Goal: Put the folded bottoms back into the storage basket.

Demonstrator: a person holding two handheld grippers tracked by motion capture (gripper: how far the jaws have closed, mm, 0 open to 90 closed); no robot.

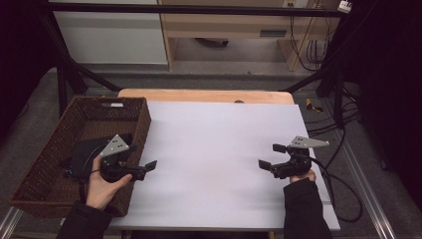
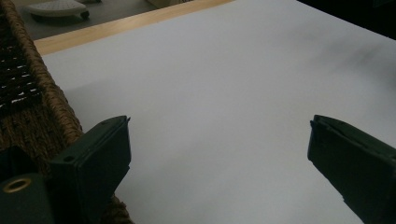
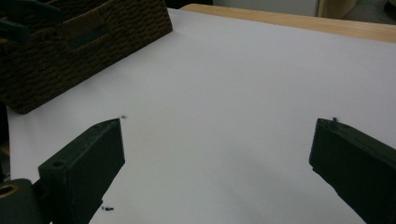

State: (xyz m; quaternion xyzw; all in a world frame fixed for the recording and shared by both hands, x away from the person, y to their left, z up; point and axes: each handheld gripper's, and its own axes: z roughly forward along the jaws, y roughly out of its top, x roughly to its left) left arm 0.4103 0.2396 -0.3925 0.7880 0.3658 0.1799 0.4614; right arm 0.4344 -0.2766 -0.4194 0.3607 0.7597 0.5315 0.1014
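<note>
- Wicker basket (image 1: 142, 122): a dark brown woven basket stands at the left edge of the counter (image 1: 209, 95), its right wall lying along the left border of the white sheet (image 1: 219, 149). A dark object (image 1: 82, 149) lies inside it; its kind cannot be made out.
- Left gripper (image 1: 147, 167): held in the person's left hand (image 1: 102, 189) at the basket's near right corner, over the rim, with its jaws pointing right across the white sheet. Jaws stand wide apart and hold nothing — the left gripper view shows bare sheet between them and the basket wall (image 2: 51, 100) just beside the left-hand jaw.
- Right gripper (image 1: 271, 157): held in the person's right hand (image 1: 301, 177) over the right part of the sheet, well apart from the basket, jaws pointing left toward it. Jaws likewise wide apart and empty — the right gripper view shows plain sheet between them, with the basket (image 3: 79, 51) farther off at upper left.
- Grey three-cornered plates sit on top of both grippers; a cable (image 1: 343, 199) trails from the right one off the counter's right side.
- Counter: light wood edge visible beyond the sheet; the sheet covers most of its top.
</note>
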